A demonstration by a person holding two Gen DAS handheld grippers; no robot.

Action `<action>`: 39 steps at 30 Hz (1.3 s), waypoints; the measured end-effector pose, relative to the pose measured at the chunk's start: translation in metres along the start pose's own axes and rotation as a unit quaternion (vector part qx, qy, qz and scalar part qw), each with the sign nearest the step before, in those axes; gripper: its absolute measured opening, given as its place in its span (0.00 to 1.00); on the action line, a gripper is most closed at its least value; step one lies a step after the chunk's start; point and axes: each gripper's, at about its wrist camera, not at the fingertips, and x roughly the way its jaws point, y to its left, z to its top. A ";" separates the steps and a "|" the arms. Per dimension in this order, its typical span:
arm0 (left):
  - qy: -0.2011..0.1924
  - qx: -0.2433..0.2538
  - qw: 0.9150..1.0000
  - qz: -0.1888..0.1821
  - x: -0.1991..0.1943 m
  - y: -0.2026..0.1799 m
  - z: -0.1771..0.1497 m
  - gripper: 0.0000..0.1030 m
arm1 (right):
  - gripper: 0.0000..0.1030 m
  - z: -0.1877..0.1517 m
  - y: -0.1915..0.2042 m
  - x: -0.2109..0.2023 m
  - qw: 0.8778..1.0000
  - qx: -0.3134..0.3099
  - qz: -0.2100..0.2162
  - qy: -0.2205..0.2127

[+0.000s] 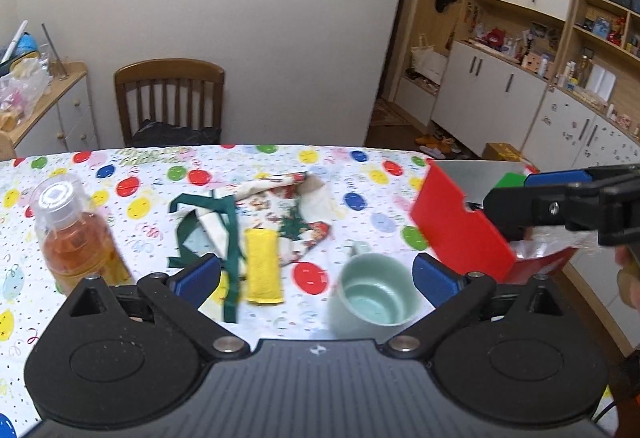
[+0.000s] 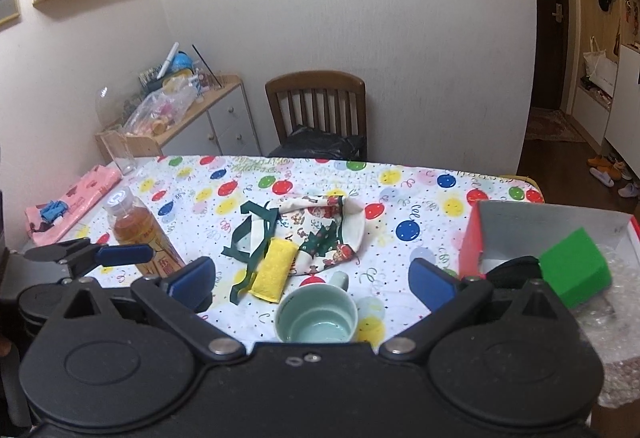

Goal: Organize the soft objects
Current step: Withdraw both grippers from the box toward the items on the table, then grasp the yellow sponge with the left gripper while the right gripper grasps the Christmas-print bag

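Note:
A yellow sponge cloth (image 1: 263,266) (image 2: 275,270) lies on the balloon-print tablecloth beside a Christmas-print fabric bag (image 1: 294,211) (image 2: 326,228) with green ribbon straps (image 1: 224,238). My left gripper (image 1: 316,278) is open and empty above the near table edge, just short of the yellow cloth. My right gripper (image 2: 312,284) is open and empty above a mint mug (image 2: 316,314); it shows in the left wrist view (image 1: 560,197) by the red box (image 1: 460,234). The red box (image 2: 472,238) holds a green block (image 2: 574,268) and a black item.
The mint mug (image 1: 374,296) stands near the front edge. A tea bottle (image 1: 74,234) (image 2: 140,234) stands at the left. A pink bag (image 2: 68,201) and a glass (image 2: 120,151) lie far left. A wooden chair (image 1: 170,99) stands behind the table. Bubble wrap (image 2: 616,322) lies right.

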 end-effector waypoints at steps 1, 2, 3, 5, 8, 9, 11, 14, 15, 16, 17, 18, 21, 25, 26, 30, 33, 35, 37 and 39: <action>-0.003 -0.002 1.000 0.004 0.001 0.004 -0.002 1.00 | 1.00 0.002 0.002 0.006 1.000 -0.001 -0.004 0.003; -0.007 -0.005 1.000 0.007 0.003 0.008 -0.004 1.00 | 1.00 0.003 0.003 0.011 1.000 0.000 -0.007 0.007; -0.010 -0.009 1.000 0.007 0.005 0.012 -0.005 1.00 | 1.00 0.005 0.003 0.017 1.000 0.001 -0.009 0.011; -0.012 -0.014 1.000 0.006 0.011 0.018 -0.008 1.00 | 1.00 0.009 0.005 0.030 1.000 0.001 -0.014 0.019; -0.004 -0.013 1.000 0.009 0.025 0.024 -0.010 1.00 | 1.00 0.015 0.005 0.049 0.999 -0.002 -0.017 0.033; 0.000 -0.010 1.000 0.014 0.030 0.025 -0.011 1.00 | 1.00 0.017 0.006 0.056 0.999 -0.005 -0.017 0.038; 0.008 -0.004 1.000 0.022 0.041 0.026 -0.012 1.00 | 1.00 0.021 0.006 0.069 0.999 -0.014 -0.018 0.049; 0.014 -0.004 1.000 0.022 0.054 0.030 -0.014 1.00 | 1.00 0.029 0.005 0.092 0.997 -0.023 -0.018 0.066; 0.015 -0.003 1.000 0.021 0.059 0.031 -0.014 1.00 | 1.00 0.031 0.005 0.100 0.997 -0.024 -0.018 0.071; 0.016 -0.001 1.000 0.022 0.064 0.032 -0.014 1.00 | 1.00 0.033 0.003 0.108 0.997 -0.026 -0.017 0.075; 0.018 0.002 1.000 0.024 0.069 0.032 -0.014 1.00 | 1.00 0.036 0.002 0.116 0.996 -0.027 -0.017 0.081; 0.019 0.005 0.999 0.025 0.073 0.033 -0.014 1.00 | 1.00 0.038 0.001 0.124 0.996 -0.030 -0.018 0.085; 0.022 0.004 0.999 0.023 0.086 0.036 -0.013 1.00 | 1.00 0.044 -0.002 0.146 0.994 -0.042 -0.015 0.099; 0.022 0.008 0.999 0.025 0.100 0.041 -0.010 1.00 | 0.98 0.051 -0.006 0.172 0.992 -0.056 -0.013 0.112; 0.023 0.011 0.999 0.027 0.104 0.042 -0.010 1.00 | 0.98 0.052 -0.008 0.177 0.992 -0.057 -0.011 0.114; 0.030 0.010 0.999 0.033 0.120 0.046 -0.008 0.99 | 0.94 0.056 -0.014 0.198 0.990 -0.060 -0.013 0.124; 0.031 0.005 0.999 0.033 0.129 0.049 -0.007 0.93 | 0.92 0.058 -0.019 0.211 0.990 -0.060 -0.016 0.130; 0.031 0.001 0.999 0.030 0.135 0.051 -0.006 0.84 | 0.91 0.058 -0.022 0.219 0.989 -0.060 -0.015 0.133; 0.033 0.001 0.999 0.026 0.141 0.052 -0.005 0.78 | 0.88 0.058 -0.025 0.227 0.989 -0.061 -0.016 0.136; 0.038 0.003 0.999 0.022 0.148 0.052 -0.005 0.69 | 0.86 0.057 -0.027 0.235 0.988 -0.060 -0.014 0.142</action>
